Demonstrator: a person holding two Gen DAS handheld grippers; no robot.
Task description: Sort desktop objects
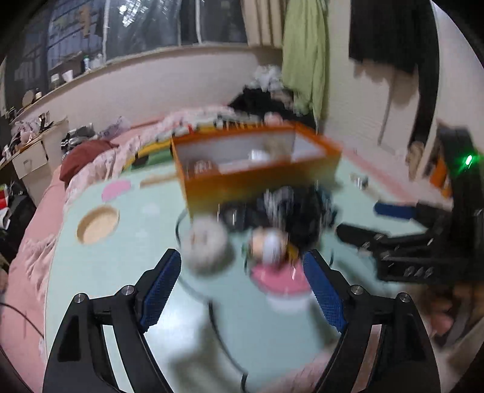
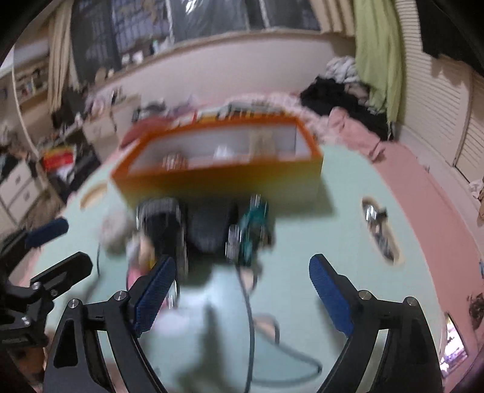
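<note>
a blurred heap of small objects, dark and pale things mixed, lies on the mint-green table right in front of an open orange box, with a pink bed and a dark window behind. the left gripper and the right gripper hover tilted down over the table, jaws spread wide, holding nothing.

Windows: dark glass, upper wall, long sill w/ small items
Wall: cream; louvred panels at rt
Hanging: green cloth, black garment
Bed: pink bedding, clothes piled
Drawers: white, far left
Light: dim, blurred
</note>
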